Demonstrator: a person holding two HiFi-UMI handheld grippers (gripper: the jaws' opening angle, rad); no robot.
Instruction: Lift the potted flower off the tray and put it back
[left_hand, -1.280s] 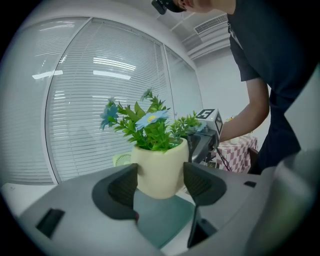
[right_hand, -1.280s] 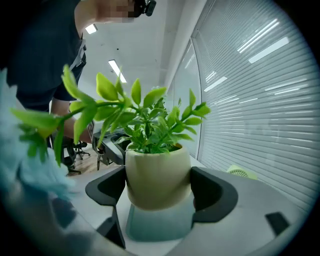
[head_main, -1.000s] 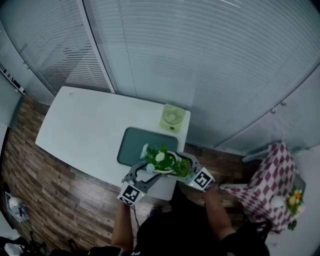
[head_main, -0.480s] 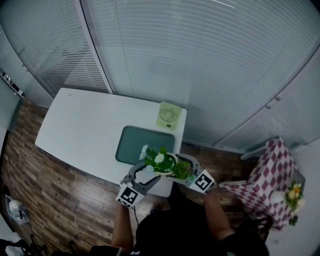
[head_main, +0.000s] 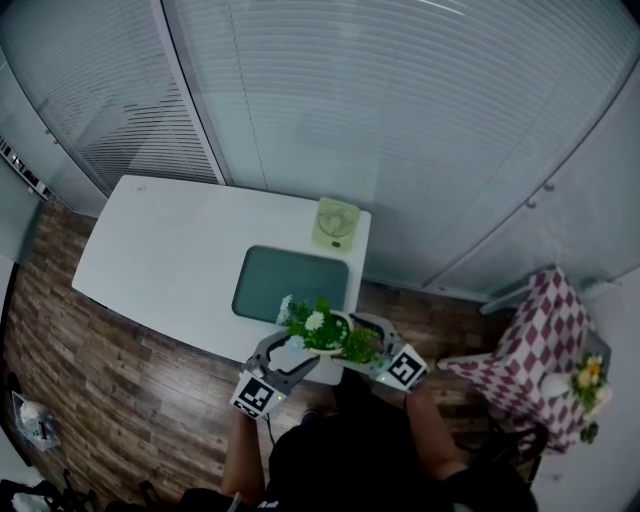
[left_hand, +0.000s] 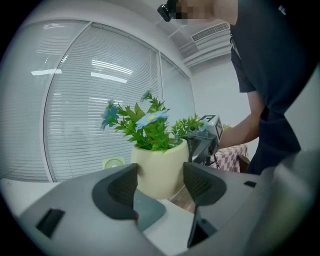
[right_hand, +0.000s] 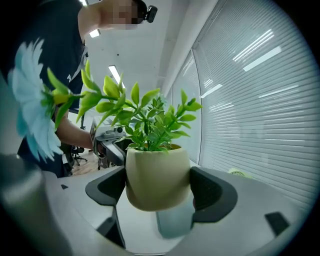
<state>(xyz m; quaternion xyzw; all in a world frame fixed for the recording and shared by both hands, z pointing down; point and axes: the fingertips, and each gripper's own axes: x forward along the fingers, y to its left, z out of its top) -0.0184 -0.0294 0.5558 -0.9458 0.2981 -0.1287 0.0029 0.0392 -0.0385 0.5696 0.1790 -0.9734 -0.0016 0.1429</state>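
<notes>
— So where's the potted flower?
— Up in the air, clear of the tray. From above it shows over the tray's near edge, toward the near right corner of the white table.
— Who's got it?
— Both of them. The left gripper comes in from the near left, and its jaw tips pinch the sides of the cream pot. The right gripper reaches in from the near right, jaws clamped squarely on the pot's belly. Under the base there's only air, with a bit of tray below.
— Upright?
— Near enough. Green leaves and pale blue and white blooms stand above the rim.
— Anything else about?
— A small green fan at the table's far right corner, just beyond the tray. Well off to the right there's a red-checked cloth with another small bunch of flowers on it
</notes>
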